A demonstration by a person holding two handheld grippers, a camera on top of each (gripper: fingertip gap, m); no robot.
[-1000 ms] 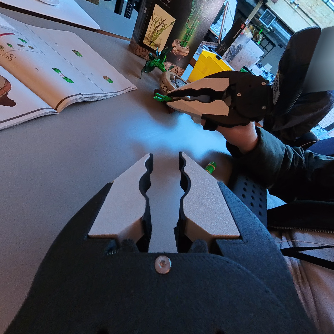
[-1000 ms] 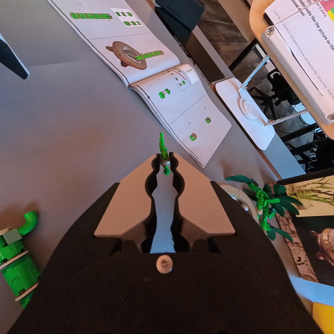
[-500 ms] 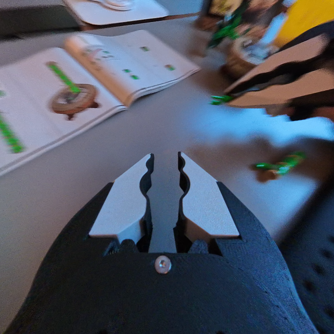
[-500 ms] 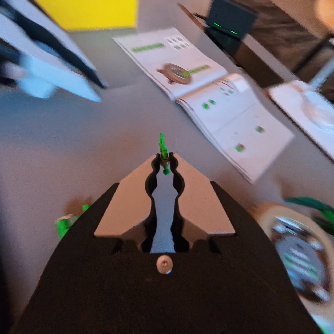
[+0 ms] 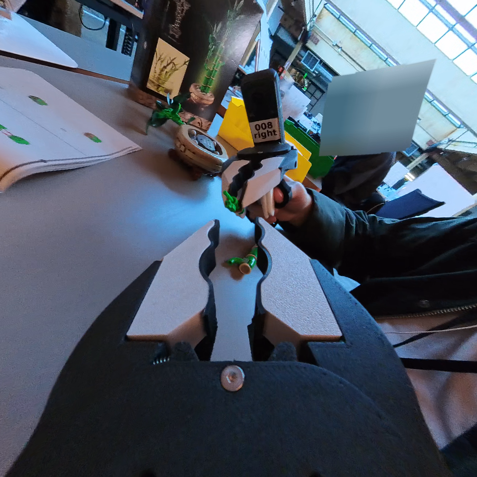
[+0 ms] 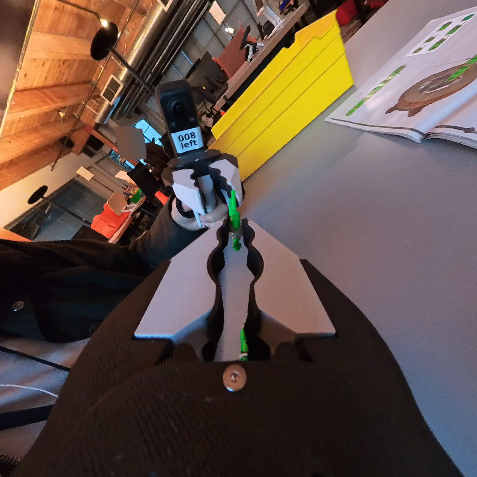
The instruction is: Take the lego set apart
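The right gripper pinches a small bright-green lego sprig at its tips. The left gripper hangs with jaws spread and empty over the smooth grey table. A green lego stalk with a tan end lies at 1 o'clock between its fingers. Bare table spreads from 8 to 10 o'clock. An open white instruction booklet lies at 10, a round tan lego pot base at 12. Only the right wrist view shows the long yellow plastic bin, perhaps at the table's edge.

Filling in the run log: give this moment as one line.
left gripper: open, empty | right gripper: shut on green sprig | loose stalk piece: on table | grippers facing each other
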